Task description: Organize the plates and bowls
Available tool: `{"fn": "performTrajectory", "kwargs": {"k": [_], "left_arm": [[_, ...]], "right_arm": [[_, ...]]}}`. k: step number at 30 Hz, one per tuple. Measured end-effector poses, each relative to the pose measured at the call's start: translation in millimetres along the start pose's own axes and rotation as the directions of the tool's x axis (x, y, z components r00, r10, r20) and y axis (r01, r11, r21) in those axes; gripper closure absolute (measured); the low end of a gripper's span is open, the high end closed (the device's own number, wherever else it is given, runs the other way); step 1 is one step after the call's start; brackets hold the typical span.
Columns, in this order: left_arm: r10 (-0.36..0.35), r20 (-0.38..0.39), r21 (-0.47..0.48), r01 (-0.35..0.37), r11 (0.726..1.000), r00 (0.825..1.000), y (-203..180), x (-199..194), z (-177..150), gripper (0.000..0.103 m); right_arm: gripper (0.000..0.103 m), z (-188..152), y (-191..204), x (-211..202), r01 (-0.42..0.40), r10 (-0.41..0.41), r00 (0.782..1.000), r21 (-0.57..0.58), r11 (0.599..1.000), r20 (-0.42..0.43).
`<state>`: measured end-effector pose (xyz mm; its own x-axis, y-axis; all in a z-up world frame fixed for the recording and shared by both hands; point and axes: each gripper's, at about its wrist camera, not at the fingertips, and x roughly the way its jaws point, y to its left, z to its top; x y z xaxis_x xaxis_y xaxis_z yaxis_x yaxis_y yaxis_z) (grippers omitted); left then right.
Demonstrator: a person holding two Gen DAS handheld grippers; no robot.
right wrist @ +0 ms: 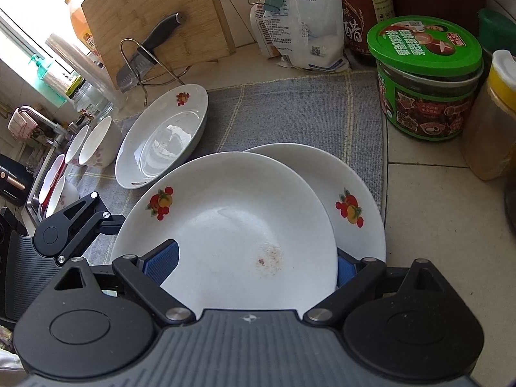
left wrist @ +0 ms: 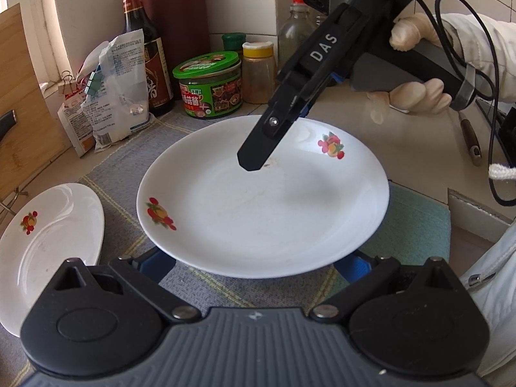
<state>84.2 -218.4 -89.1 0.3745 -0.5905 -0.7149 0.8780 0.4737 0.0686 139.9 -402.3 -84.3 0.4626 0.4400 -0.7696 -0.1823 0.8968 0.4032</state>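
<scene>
sorting is only partly done, judging by how the dishes lie. reading the right wrist view from the left, a few small bowls [right wrist: 96, 142] stand by the sink edge, not nested as far as i can tell; one more white bowl [right wrist: 63, 193] sits lower, near the sink, half hidden. next comes a separate fruit-print plate [right wrist: 161, 138] resting alone on the grey mat [right wrist: 290, 109], apart from the others. further right, the stained plate [right wrist: 232, 222] is tilted over a second plate [right wrist: 358, 193] beneath it, overlapping but not squared up, so a stack seems to be starting here. the left hand-held gripper [left wrist: 258, 269] has its blue pads spread wide to either side of a plate's near rim [left wrist: 258, 200]; whether they press it is unclear, since the rim hides the tips. the right hand-held gripper [right wrist: 254, 264] looks the same: pads set wide on each side of the stained plate's near edge, contact not visible, so i cannot tell if it grips. seen from the left wrist, its black finger [left wrist: 258, 148] reaches over the plate's middle. to the far right on the desk [right wrist: 435, 225] stand a green-lidded jar [right wrist: 425, 77] and a yellow-capped spice jar [right wrist: 493, 116]. still left, in my judgement: seating this plate flush, adding the lone plate, and gathering the bowls.
</scene>
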Motion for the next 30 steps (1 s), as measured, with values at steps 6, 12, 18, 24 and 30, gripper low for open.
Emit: {"fn": "performTrajectory", "kwargs": {"k": [6, 12, 18, 24, 30], "left_arm": [[-0.004, -0.003, 0.000, 0.004, 1.000, 1.000, 2.2, 0.6, 0.0, 0.001], [0.000, -0.014, 0.006, 0.000, 1.000, 1.000, 5.0, 3.6, 1.8, 0.001], [-0.008, -0.024, 0.012, 0.008, 1.000, 1.000, 6.6, 8.8, 3.6, 0.001], [-0.019, -0.034, 0.021, 0.020, 1.000, 0.999, 8.3, 11.7, 4.8, 0.001], [-0.024, -0.042, 0.025, 0.025, 0.999, 0.999, 9.7, 14.8, 5.8, 0.001]], "right_arm": [[0.005, -0.2, -0.4, 1.4, 0.007, -0.007, 1.000, 0.001, 1.000, -0.002], [0.005, -0.9, -3.6, 0.5, 0.016, -0.016, 1.000, 0.013, 1.000, 0.000], [0.005, -2.6, -5.2, -2.2, 0.030, -0.030, 1.000, 0.022, 0.999, 0.004], [0.005, -4.7, -4.9, -3.4, 0.040, -0.040, 0.999, 0.028, 0.999, 0.002], [0.005, -6.8, -5.3, -5.9, 0.042, -0.043, 0.999, 0.040, 0.998, 0.005]]}}
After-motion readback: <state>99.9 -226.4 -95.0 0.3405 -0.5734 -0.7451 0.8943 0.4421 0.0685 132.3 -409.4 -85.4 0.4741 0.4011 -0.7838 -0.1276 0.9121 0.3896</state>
